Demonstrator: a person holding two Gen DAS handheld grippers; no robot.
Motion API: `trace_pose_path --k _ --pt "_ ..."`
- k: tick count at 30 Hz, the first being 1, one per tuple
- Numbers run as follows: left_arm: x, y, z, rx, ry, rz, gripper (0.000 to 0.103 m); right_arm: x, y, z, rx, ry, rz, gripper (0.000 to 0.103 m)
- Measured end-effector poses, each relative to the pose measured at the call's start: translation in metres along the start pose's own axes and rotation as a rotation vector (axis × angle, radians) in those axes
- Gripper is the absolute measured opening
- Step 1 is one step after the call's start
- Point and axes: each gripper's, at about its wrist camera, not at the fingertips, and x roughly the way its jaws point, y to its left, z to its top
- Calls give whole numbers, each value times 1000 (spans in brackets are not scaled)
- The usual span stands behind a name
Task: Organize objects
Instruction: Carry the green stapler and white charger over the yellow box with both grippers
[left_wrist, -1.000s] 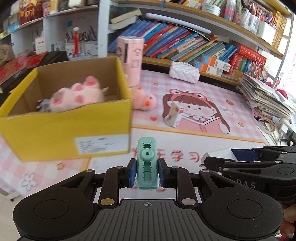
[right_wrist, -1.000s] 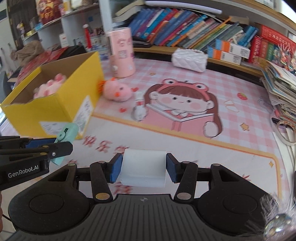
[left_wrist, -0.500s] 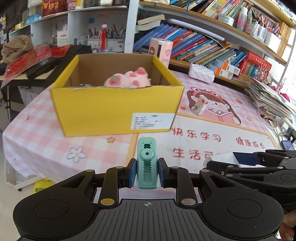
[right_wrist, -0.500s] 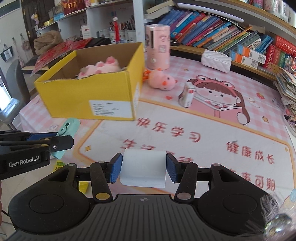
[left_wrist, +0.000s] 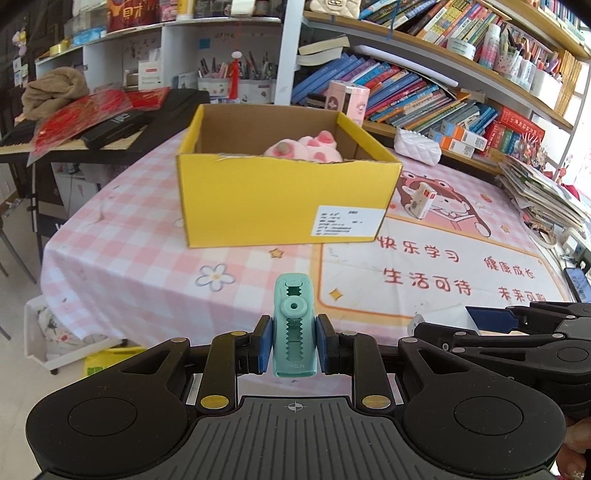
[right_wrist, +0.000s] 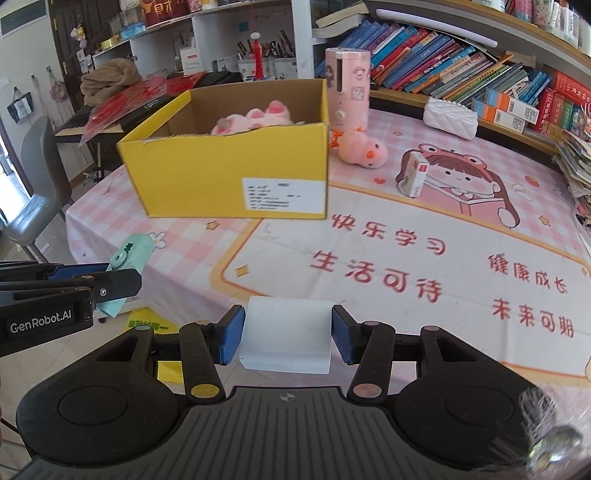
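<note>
My left gripper (left_wrist: 294, 345) is shut on a mint-green correction tape dispenser (left_wrist: 294, 328), held off the table's front edge. The dispenser also shows in the right wrist view (right_wrist: 127, 258). My right gripper (right_wrist: 287, 339) is shut on a white box (right_wrist: 286, 338), held above the table's front edge, to the right of the left gripper. A yellow cardboard box (left_wrist: 280, 199) stands open on the table ahead, with a pink plush toy (left_wrist: 304, 149) inside. The box also shows in the right wrist view (right_wrist: 229, 177).
On the pink mat lie a pink plush chick (right_wrist: 360, 147), a small upright carton (right_wrist: 413, 173), a tall pink canister (right_wrist: 347, 88) and a white quilted pouch (right_wrist: 448, 118). Bookshelves (left_wrist: 424, 92) line the back. A paper stack (left_wrist: 543, 195) sits at the right.
Both grippers have pulled back from the table and away from the yellow box, which now looks smaller and farther. Each still holds its object.
</note>
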Motion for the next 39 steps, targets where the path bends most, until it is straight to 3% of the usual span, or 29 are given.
trace_pose_path --k 11,27,33,39 --pt "-16 9 -7 22 -28 -12 23 -9 21 -12 8 -12 -11 48" --pt "-29 16 3 49 -89 -14 23 -18 36 -3 5 -52 -24 48" --pt "-28 14 24 74 -145 -3 23 -19 30 15 32 -87 -27 48" --pt "-22 14 54 88 -201 18 23 -17 20 53 49 -162 -24 48"
